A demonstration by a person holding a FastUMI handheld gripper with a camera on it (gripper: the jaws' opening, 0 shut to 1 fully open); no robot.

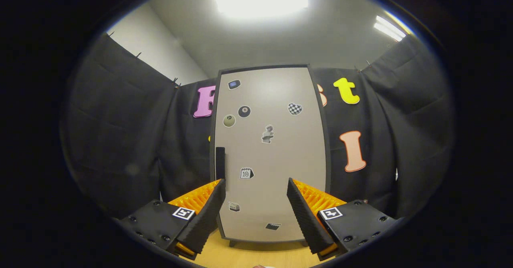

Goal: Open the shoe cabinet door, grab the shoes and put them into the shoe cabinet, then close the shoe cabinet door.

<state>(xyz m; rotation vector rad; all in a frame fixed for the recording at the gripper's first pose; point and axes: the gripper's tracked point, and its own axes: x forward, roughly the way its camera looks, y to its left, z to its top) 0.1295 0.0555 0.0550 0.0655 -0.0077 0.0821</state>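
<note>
Your gripper fingers stand wide, holding nothing; beyond them the shoe cabinet door is shut, handle at its left: everything remains undone.

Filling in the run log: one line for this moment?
hand-held gripper: open, empty | cabinet door: closed, ahead | handle: untouched

Hand-held gripper: two ridged wedge fingers spread apart, each on a black block with screws and a square black-and-white marker.
</note>
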